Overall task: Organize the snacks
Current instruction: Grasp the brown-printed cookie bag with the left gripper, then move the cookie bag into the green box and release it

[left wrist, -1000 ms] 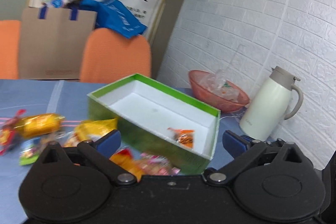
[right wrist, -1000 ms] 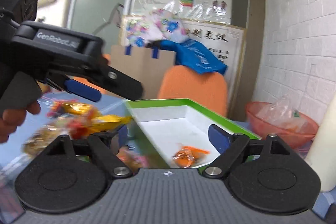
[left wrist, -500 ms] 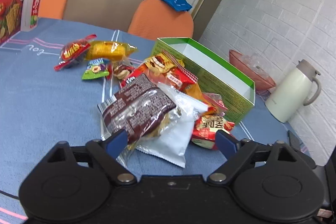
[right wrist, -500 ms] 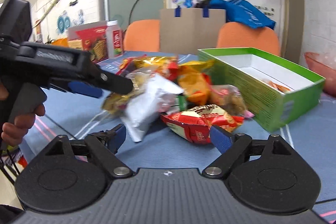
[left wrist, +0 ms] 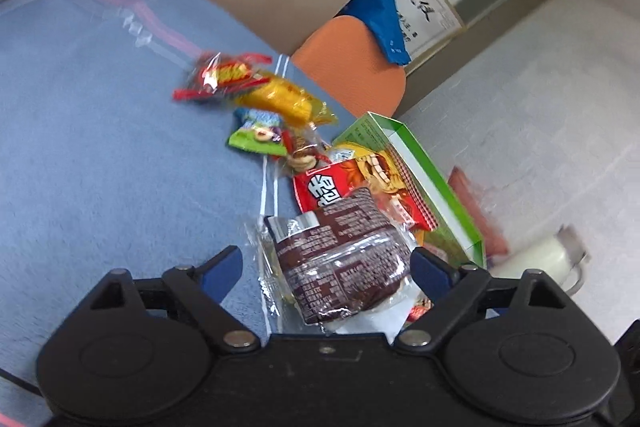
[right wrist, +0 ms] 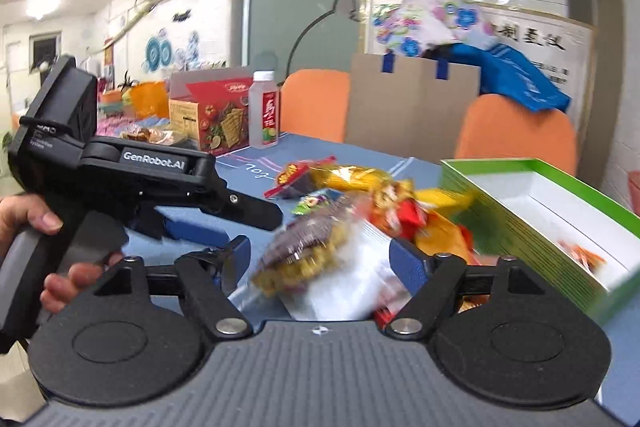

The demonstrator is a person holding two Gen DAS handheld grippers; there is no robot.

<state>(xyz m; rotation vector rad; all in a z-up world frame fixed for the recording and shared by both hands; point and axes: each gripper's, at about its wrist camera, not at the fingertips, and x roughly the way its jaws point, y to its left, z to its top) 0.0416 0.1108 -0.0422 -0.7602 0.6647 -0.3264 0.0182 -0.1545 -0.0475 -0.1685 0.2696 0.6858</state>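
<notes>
Left gripper (left wrist: 326,263) lined up on brown snack pack (left wrist: 340,255)

Jaws spread, pack lies between them at lower centre, long axis across the gap; green box (left wrist: 436,187) upper right. Right gripper (right wrist: 320,259) also spread, empty.

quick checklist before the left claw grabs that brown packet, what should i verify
1. Left claw open: ok, fingers spread wide.
2. Brown packet between the left fingers: ok, it lies in the gap, not yet pinched.
3. Packet free of neighbours: not ok, it overlaps the red packet and a white packet.
4. Green box has room: ok, one small orange snack inside.
5. Right claw out of the way: not ok, open and pointed at the same pile.
6. Image sharpness: not ok, both views are motion blurred.
</notes>
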